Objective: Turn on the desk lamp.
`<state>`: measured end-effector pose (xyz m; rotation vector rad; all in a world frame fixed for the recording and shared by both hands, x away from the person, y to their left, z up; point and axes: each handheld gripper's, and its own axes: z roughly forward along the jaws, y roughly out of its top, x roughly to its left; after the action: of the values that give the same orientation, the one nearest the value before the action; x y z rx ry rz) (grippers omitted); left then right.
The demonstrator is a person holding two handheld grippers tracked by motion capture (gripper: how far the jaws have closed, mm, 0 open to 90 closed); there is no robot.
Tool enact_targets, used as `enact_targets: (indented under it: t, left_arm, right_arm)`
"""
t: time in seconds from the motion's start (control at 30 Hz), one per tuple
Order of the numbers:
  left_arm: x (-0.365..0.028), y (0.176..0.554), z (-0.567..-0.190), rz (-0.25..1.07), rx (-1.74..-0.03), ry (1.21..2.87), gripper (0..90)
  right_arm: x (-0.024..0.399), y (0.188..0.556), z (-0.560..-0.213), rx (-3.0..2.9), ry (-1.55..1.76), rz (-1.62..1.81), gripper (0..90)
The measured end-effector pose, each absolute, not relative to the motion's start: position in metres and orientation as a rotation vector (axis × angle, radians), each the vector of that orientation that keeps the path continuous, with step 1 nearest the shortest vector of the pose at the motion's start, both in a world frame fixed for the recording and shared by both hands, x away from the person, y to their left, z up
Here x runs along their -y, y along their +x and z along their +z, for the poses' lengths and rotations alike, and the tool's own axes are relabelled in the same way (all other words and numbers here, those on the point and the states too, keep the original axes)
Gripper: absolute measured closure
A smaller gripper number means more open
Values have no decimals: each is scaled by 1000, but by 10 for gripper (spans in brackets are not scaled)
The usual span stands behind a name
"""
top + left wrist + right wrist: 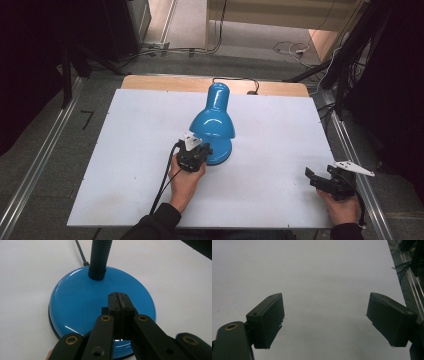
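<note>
Left gripper (119, 300), jaws pressed together w/ nothing between, tips over glossy blue desk lamp's round base (82, 302) mid-frame; right gripper (324, 315) spread wide, empty, above white tabletop (125, 165) lower right.

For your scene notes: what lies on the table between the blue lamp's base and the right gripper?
Nothing: in the high view, bare white table separates the lamp base from the open right gripper.

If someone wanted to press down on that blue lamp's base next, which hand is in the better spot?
The left. The left gripper already sits over the blue desk lamp's base, jaws closed. The right gripper hangs open over bare table near the right edge, well away from the lamp.
</note>
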<state>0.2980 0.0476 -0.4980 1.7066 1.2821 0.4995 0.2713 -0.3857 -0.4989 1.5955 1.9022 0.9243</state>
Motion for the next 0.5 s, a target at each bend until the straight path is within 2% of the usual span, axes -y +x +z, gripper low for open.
enact_targets:
  t: [0.5]
  left_arm:
    - [-44, 299, -501, 472, -1281, 1722, 900]
  right_arm:
    - [386, 272, -499, -1901, 1603, 930, 130]
